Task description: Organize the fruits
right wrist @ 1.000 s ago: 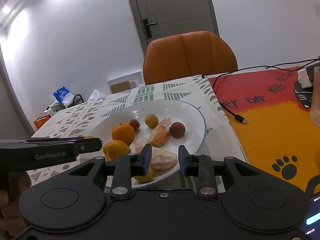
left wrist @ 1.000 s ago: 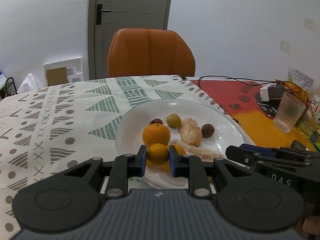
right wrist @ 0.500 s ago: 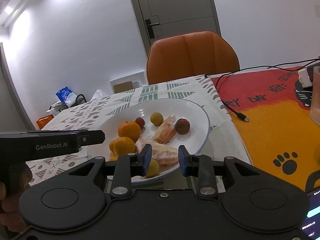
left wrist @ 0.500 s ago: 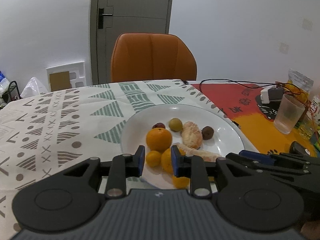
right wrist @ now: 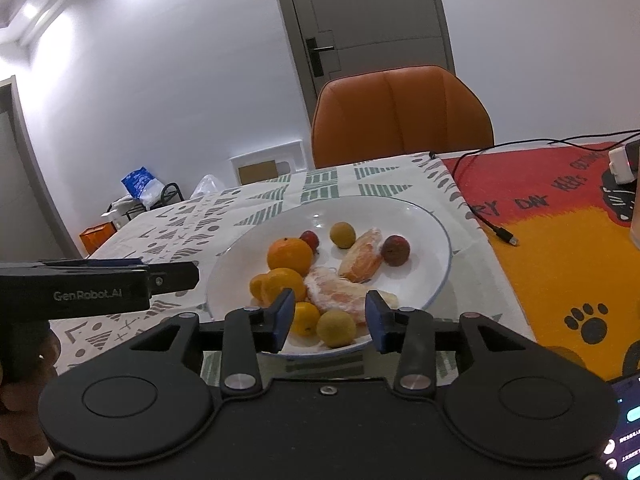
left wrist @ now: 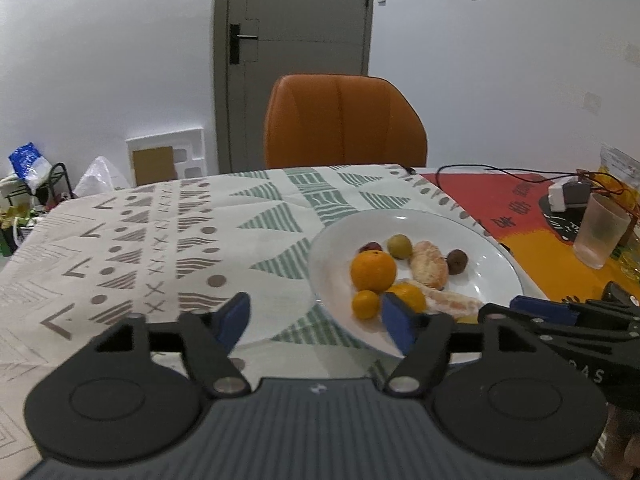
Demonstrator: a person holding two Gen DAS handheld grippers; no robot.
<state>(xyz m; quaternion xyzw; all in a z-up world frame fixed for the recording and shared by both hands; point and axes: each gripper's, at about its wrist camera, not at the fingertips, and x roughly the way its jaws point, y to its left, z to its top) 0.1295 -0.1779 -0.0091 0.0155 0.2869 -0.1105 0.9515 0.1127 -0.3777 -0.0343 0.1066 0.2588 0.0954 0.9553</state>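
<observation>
A white plate (left wrist: 496, 264) (right wrist: 432, 240) holds the fruit: a large orange (left wrist: 373, 271) (right wrist: 289, 255), small oranges (left wrist: 365, 304) (right wrist: 280, 284), peeled segments (left wrist: 430, 265) (right wrist: 360, 255), a green-yellow fruit (left wrist: 400, 245) (right wrist: 343, 234), dark red fruits (left wrist: 457, 261) (right wrist: 395, 250) and a yellow fruit (right wrist: 336, 328) at the near rim. My left gripper (left wrist: 316, 316) is open and empty, left of the plate's near edge. My right gripper (right wrist: 329, 318) is open and empty over the plate's near rim.
The table has a patterned cloth (left wrist: 160, 240) and a red-orange mat (right wrist: 560, 232). A frosted cup (left wrist: 602, 230), a charger and cables (right wrist: 492, 224) sit at the right. An orange chair (left wrist: 344, 120) stands behind. A phone (right wrist: 624, 432) lies at the near right.
My left gripper let go of the small orange onto the plate, opened wide and pulled back to the left. My right gripper opened wider and stayed at the plate's near rim.
</observation>
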